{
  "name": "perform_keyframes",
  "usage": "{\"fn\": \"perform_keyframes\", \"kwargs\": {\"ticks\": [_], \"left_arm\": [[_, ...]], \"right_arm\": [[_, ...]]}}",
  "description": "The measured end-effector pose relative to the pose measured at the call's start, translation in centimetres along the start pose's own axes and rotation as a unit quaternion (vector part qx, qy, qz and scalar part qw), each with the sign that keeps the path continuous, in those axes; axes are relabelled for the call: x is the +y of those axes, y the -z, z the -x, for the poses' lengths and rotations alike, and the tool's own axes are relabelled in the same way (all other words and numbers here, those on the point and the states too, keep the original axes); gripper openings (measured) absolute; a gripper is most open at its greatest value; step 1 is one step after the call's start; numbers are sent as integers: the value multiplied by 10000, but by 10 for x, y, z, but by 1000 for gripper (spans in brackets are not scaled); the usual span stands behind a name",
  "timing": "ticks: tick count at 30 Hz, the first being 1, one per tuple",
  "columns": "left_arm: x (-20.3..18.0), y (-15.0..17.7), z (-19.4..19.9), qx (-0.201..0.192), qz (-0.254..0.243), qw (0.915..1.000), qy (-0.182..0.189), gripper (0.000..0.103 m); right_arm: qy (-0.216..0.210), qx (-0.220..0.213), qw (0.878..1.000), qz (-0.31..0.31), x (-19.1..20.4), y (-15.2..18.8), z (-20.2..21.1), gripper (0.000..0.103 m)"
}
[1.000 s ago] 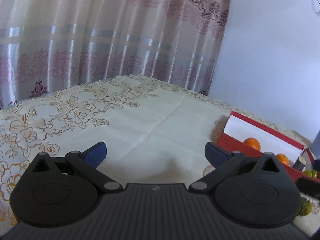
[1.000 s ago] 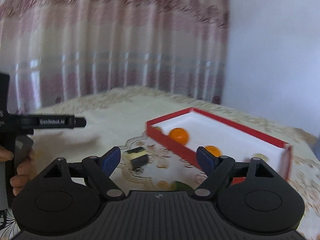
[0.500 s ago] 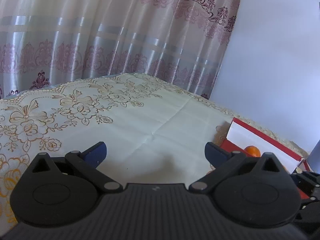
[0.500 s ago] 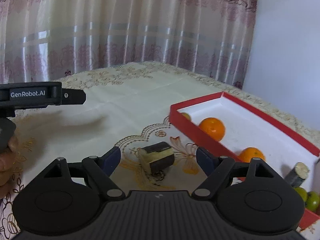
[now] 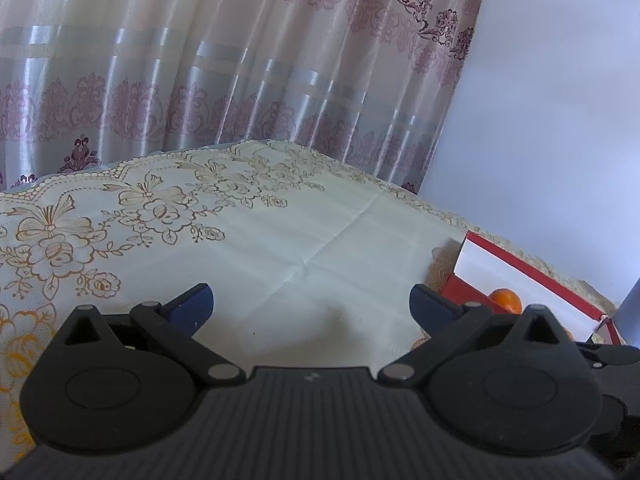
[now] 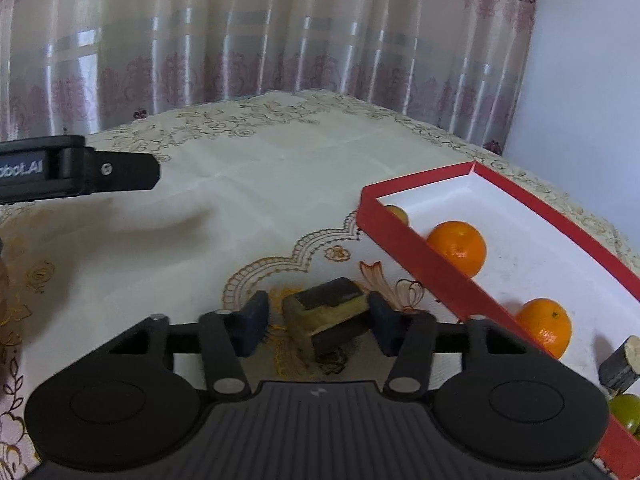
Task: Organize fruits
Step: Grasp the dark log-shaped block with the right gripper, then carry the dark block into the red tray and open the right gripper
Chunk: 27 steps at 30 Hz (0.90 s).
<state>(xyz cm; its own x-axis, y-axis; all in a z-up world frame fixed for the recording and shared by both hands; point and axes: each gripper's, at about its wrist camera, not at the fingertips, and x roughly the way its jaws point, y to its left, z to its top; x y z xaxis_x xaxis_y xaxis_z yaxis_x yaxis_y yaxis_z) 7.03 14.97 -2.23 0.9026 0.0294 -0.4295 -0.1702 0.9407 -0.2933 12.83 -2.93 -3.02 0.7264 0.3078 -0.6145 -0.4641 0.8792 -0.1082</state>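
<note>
Straddling a sugarcane piece (image 6: 326, 316) left of the red box (image 6: 420, 240), right hand-held gripper (image 6: 318, 322) half-closed, left hand-held gripper (image 5: 310, 306) released

Curtain (image 5: 240, 80) – glossy satin cloth; tablecloth (image 6: 280, 184) – matt, embroidered; box (image 6: 420, 248) – matt red card.

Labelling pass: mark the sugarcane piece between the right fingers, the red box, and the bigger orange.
sugarcane piece (image 6: 325, 314): right wrist view, on its pale cut face.
red box (image 6: 430, 258): right wrist view, on its near red wall.
bigger orange (image 6: 459, 247): right wrist view, mid-peel.
</note>
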Motion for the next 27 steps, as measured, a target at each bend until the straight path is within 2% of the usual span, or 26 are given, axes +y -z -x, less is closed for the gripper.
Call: {"fn": "perform_keyframes", "kwargs": {"ticks": [6, 12, 15, 19, 23, 27], "left_arm": [[-1, -1, -2, 47, -6, 10000, -11, 103], [-1, -1, -2, 68, -36, 10000, -22, 103], [-1, 0, -2, 82, -55, 9999, -22, 103], [-3, 0, -3, 97, -91, 9999, -11, 103], [-7, 1, -3, 110, -218, 9997, 1, 103], [-10, 2, -4, 112, -326, 9994, 14, 103]], "right_arm": [[30, -35, 9996, -284, -5, 2, 2, 44], [131, -542, 9965, -627, -25, -5, 38, 44], [409, -831, 9921, -845, -52, -14, 62, 44], [853, -1106, 9803, -1396, -102, -23, 89, 44], [1307, -1036, 9723, -1637, -138, -22, 90, 44], [1521, -809, 9673, -1863, -155, -10, 75, 44]]}}
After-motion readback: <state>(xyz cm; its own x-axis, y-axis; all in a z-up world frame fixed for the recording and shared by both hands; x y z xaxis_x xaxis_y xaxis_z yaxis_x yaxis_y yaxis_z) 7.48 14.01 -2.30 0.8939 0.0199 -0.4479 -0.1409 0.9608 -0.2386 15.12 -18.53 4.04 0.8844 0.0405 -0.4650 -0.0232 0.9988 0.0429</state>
